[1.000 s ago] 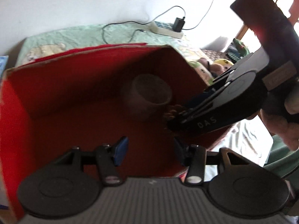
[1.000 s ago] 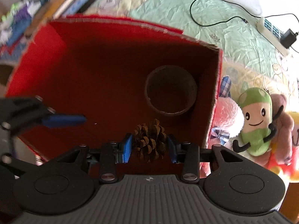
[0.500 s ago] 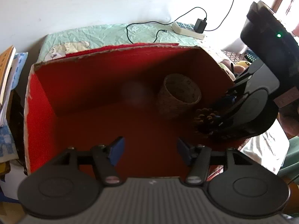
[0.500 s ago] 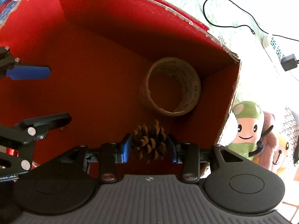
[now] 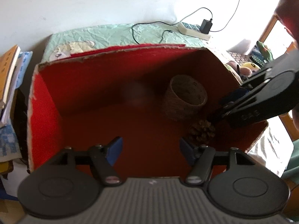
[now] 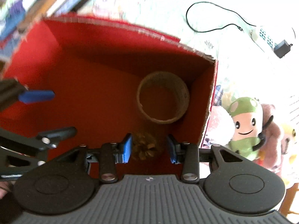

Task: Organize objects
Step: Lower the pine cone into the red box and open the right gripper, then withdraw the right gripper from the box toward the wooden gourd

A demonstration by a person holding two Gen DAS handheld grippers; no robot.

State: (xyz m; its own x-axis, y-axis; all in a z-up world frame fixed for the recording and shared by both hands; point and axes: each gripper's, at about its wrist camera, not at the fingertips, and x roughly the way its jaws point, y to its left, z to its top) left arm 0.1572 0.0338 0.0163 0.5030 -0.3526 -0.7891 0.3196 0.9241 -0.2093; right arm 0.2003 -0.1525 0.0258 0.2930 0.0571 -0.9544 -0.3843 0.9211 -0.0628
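Red box (image 6: 78, 43) now holds pine cone (image 6: 143, 147) near tape roll (image 6: 162, 100); right gripper (image 6: 149, 147) spread, released, left gripper (image 5: 149, 147) spread empty — a careless withdrawal could snag the cone's scales.

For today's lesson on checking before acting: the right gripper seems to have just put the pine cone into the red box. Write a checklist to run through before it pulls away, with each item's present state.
1. Right gripper open: ok, a gap shows on each side of the pine cone.
2. Pine cone inside the red box: ok, it sits on the floor near the right wall.
3. Pine cone apart from the tape roll: ok, beside it, not inside.
4. Left gripper empty and open: ok.
5. Left gripper out of the right one's exit path: ok, it hangs further left.
6. Pine cone settled, not rolling: cannot tell.
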